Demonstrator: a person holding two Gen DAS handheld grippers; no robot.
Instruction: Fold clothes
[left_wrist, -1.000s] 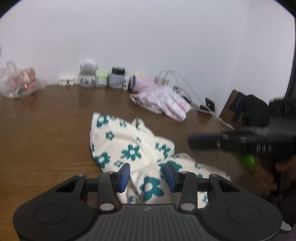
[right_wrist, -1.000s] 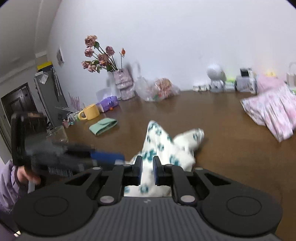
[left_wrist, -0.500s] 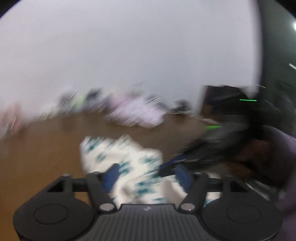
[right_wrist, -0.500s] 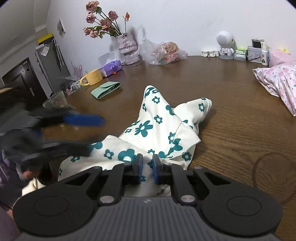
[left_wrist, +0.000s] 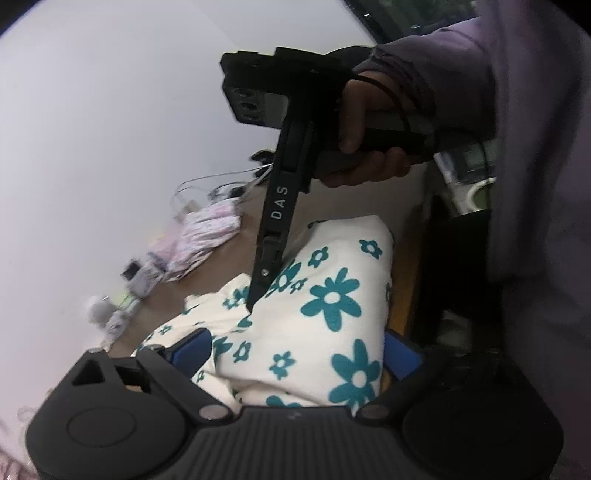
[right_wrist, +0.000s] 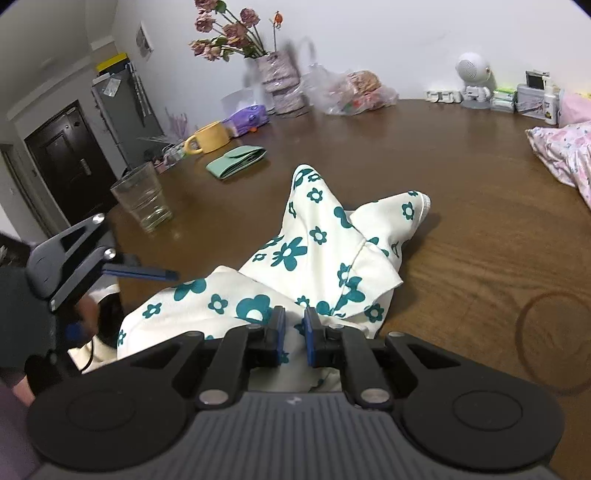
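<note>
A cream garment with teal flowers (right_wrist: 314, 251) lies bunched on the brown table (right_wrist: 461, 166), one end hanging over the near edge. My right gripper (right_wrist: 293, 326) is shut on a fold of it at the near side. In the left wrist view, which is tilted, the same garment (left_wrist: 332, 306) fills the gap of my left gripper (left_wrist: 297, 352), whose blue pads stand wide apart without pinching it. There the right gripper (left_wrist: 255, 301) comes down from a person's hand (left_wrist: 362, 147) and pinches the cloth. One blue finger (right_wrist: 147, 273) of the left gripper shows at the left of the right wrist view.
A drinking glass (right_wrist: 142, 199), a yellow mug (right_wrist: 208, 138) and a green pouch (right_wrist: 236, 162) stand left of the garment. A vase of flowers (right_wrist: 273, 70) and a plastic bag (right_wrist: 351, 92) line the back wall. A pink folded garment (right_wrist: 561, 151) lies at the far right.
My left gripper has opened wider and swung round toward the near end of the garment, its view now tilted. The right gripper stays shut on the cloth and has dropped lower.
</note>
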